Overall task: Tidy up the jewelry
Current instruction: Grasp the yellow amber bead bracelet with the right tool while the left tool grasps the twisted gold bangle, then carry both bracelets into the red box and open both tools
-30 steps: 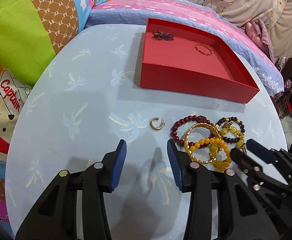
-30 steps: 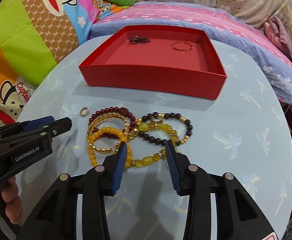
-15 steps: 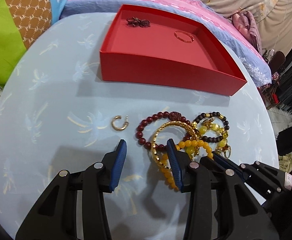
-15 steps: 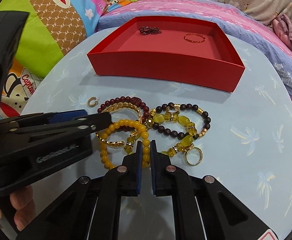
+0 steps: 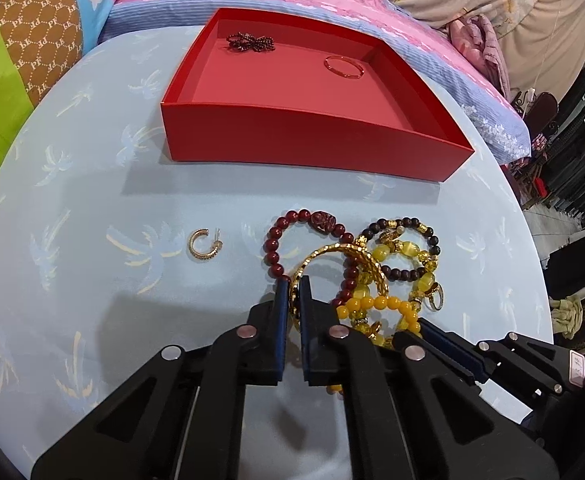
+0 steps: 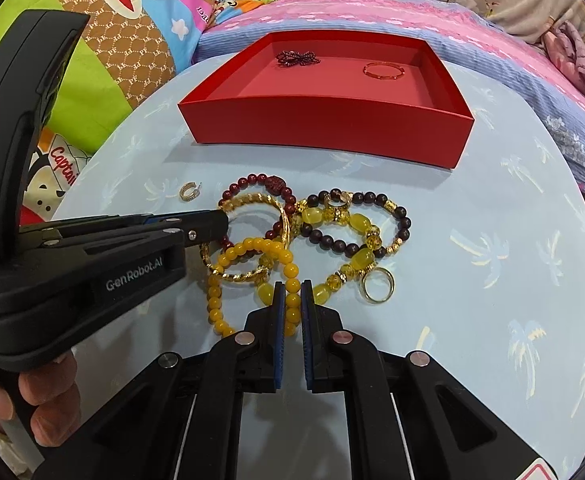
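A tangled pile of bracelets lies on the light blue table. My left gripper (image 5: pixel 292 286) is shut on the gold bangle (image 5: pixel 334 250), also seen in the right wrist view (image 6: pixel 258 200). My right gripper (image 6: pixel 292 292) is shut on the yellow bead bracelet (image 6: pixel 252 246). A dark red bead bracelet (image 5: pixel 306 218), a dark-and-yellow bead bracelet (image 6: pixel 356 220) and a gold ring (image 6: pixel 378 286) lie in the same pile. A gold hoop earring (image 5: pixel 204 244) lies apart to the left. The red tray (image 5: pixel 312 144) behind holds a dark beaded piece (image 5: pixel 250 42) and a thin red bangle (image 5: pixel 344 67).
The round table (image 5: pixel 72 184) ends close on the right and left. Colourful cushions (image 6: pixel 104 52) and a pink-and-blue striped bedspread (image 6: pixel 372 12) lie behind the tray. The left gripper's body (image 6: pixel 72 264) fills the left of the right wrist view.
My left gripper has moved right from near the earring onto the pile and shut on the gold bangle. My right gripper has shut on the yellow bead bracelet.
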A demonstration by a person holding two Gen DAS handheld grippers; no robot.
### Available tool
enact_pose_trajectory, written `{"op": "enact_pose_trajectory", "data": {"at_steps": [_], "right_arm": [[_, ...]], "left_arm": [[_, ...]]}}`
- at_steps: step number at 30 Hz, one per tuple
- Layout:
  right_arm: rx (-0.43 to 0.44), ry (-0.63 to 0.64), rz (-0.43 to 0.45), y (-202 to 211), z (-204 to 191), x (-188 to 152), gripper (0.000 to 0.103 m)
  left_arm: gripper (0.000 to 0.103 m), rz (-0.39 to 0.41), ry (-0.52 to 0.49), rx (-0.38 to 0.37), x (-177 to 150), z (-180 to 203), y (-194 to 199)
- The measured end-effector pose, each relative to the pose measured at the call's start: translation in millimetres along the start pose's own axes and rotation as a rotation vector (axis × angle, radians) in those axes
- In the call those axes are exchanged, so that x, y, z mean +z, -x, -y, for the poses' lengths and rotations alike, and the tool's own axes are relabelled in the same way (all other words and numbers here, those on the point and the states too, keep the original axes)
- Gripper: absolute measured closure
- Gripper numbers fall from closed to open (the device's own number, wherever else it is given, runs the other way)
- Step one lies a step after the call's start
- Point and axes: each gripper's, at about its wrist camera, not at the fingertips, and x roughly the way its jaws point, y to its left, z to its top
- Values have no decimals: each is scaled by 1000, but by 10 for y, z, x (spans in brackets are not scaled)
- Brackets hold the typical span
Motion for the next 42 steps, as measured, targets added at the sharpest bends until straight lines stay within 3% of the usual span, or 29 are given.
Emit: {"op": "enact_pose_trajectory", "data": {"at_steps": [7,12,23,32,42], "right_arm": [[-5,-15,7,89,63,-68,96],[-17,-50,28,191,188,-71,96],[-5,-70,114,494,268,140,96],[-4,-41,222,694,261,662,96],[-23,-48,272,462,458,1505,96]], "left_arm": [[99,22,10,-7,-23,-7,146],[99,38,-3,28,-26,-33,248],[99,72,28,42,32,-151,435],[99,115,1,49,325,-125,514],[99,203,-34,69,1133,-122,455]]}}
